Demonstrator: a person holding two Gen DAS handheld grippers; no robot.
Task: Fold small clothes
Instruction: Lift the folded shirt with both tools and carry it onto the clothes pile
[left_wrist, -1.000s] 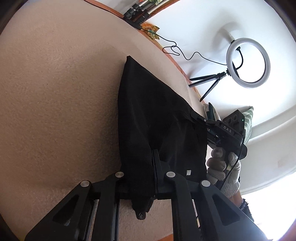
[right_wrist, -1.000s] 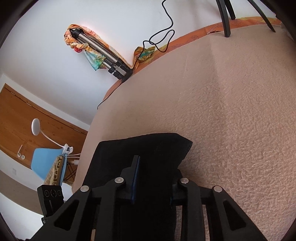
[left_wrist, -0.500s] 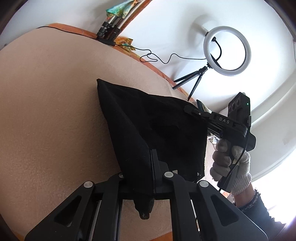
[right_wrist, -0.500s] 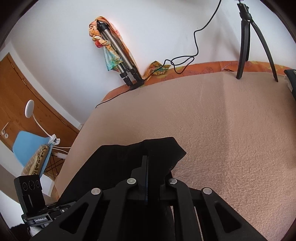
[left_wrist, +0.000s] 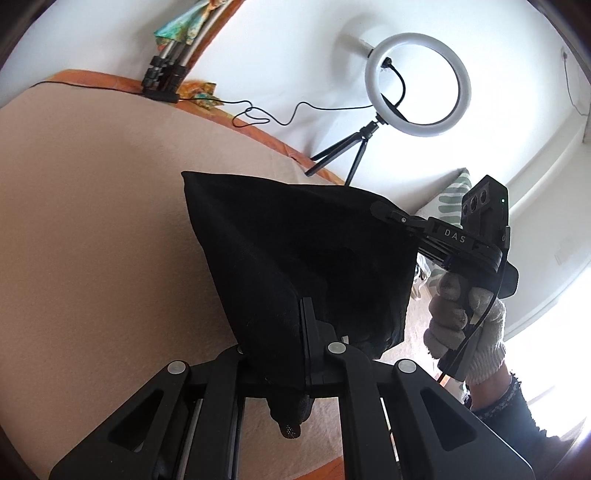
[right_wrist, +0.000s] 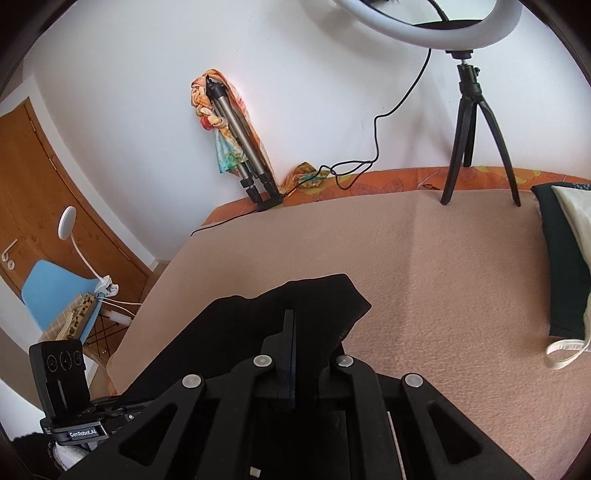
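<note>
A small black garment (left_wrist: 295, 251) hangs stretched between my two grippers above the beige blanket (left_wrist: 92, 221). My left gripper (left_wrist: 301, 321) is shut on one corner of it. My right gripper (left_wrist: 384, 212), held by a gloved hand (left_wrist: 465, 317), is shut on the other corner. In the right wrist view the black garment (right_wrist: 258, 328) drapes over my right gripper (right_wrist: 290, 332), and the left gripper (right_wrist: 110, 417) shows at the lower left. The garment's far end (left_wrist: 192, 181) hangs down to the blanket; I cannot tell whether it touches.
A ring light on a tripod (right_wrist: 476, 122) stands at the blanket's far edge, with a cable (right_wrist: 369, 155). A folded tripod with a colourful cloth (right_wrist: 236, 144) leans on the wall. Folded dark and cream clothes (right_wrist: 565, 251) lie at the right. A blue chair (right_wrist: 55, 291) stands by a wooden door.
Both grippers have lifted the black garment up off the blanket and tilted upward, so more wall and ring light show. The garment now hangs spread between them.
</note>
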